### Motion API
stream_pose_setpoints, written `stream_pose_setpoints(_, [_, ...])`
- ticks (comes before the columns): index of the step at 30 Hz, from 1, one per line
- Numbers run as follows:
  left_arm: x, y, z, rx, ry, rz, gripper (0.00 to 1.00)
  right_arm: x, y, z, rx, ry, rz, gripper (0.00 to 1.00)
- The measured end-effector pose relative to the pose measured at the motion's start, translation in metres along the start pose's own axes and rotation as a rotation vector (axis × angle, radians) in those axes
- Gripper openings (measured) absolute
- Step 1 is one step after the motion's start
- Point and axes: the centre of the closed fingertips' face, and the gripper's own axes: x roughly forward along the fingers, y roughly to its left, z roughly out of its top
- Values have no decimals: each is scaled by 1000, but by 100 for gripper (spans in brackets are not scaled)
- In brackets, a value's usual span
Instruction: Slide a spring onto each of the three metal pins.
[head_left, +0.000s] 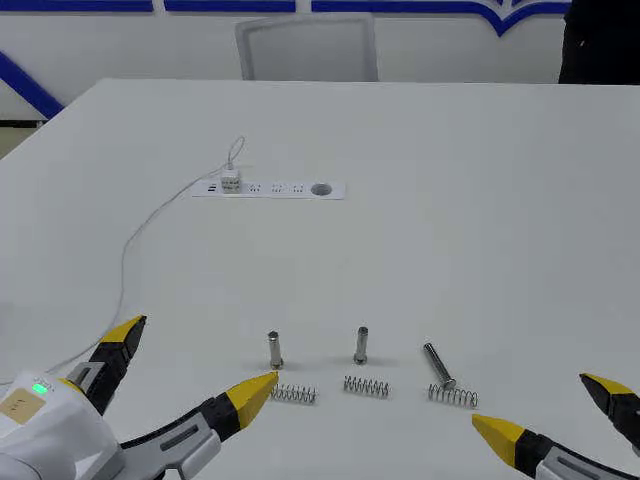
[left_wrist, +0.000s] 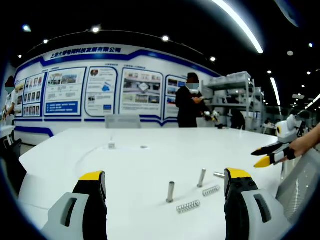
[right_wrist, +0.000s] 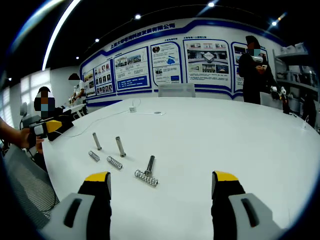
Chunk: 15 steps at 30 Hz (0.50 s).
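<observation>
Big white table (head_left: 480, 200) is carrying a white power strip (head_left: 270, 188), used as reference. Left gripper (head_left: 200, 352) and right gripper (head_left: 535, 402) are hovering nearest the camera, well apart from the strip. Both jaws are gaping wide and gripping nothing. Three short steel pins are sitting between strip and grippers: left pin (head_left: 274, 349) and middle pin (head_left: 361, 345) standing upright, right pin (head_left: 436, 365) slanting. Three small coil springs (head_left: 366, 386) are lying flat, one on the far-from-strip side of each pin.

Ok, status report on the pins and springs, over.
Left tongs open, empty; right tongs open, empty. Left pin, middle pin upright, right pin off upright, all bare. Three springs lying loose beside them. Nothing blocking.
</observation>
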Motion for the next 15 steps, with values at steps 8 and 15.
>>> stream_pose_setpoints(8, [0,0,0,3,1,0,100,0,1,0,2,-2,1,84])
stream_pose_setpoints(15, [0,0,0,6,2,2,100,-1,1,0,-4,3,0,84])
